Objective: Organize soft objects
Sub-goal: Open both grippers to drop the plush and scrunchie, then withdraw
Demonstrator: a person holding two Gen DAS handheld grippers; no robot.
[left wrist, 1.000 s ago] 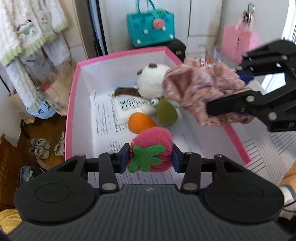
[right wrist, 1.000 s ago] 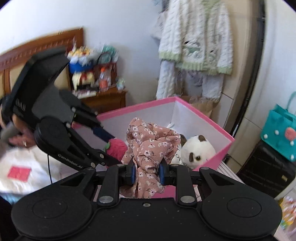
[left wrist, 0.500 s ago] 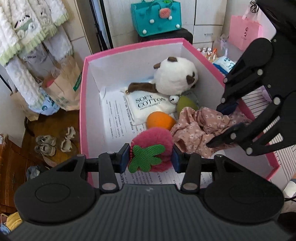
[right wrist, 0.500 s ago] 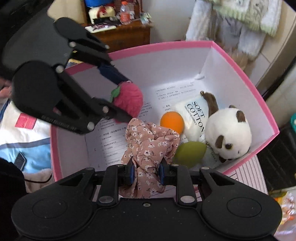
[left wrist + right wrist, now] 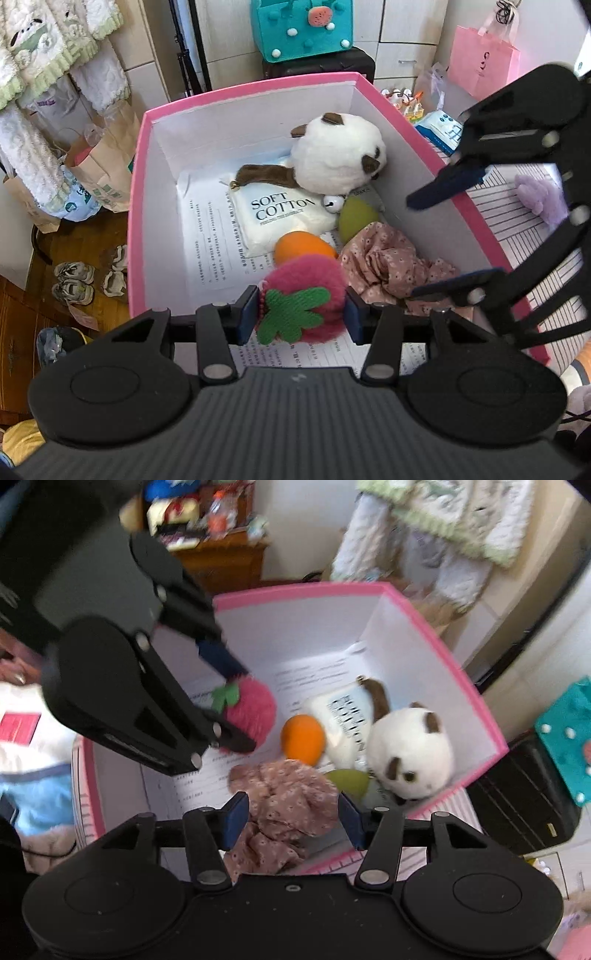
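Strawberry plush [image 5: 301, 295] is clamped between the left gripper [image 5: 301, 314] fingers over the pink box [image 5: 136, 206]. Floral cloth [image 5: 291, 797] is seen lying inside, between the right gripper [image 5: 291, 819] fingers, which are spread apart. At 12 o'clock, "SOFT COTTON" is read on a white pack [image 5: 277, 218].

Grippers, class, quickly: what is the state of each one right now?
Left gripper: closed, holding the strawberry plush.
Right gripper: open, holding nothing; the floral cloth lies loose in the pink box.
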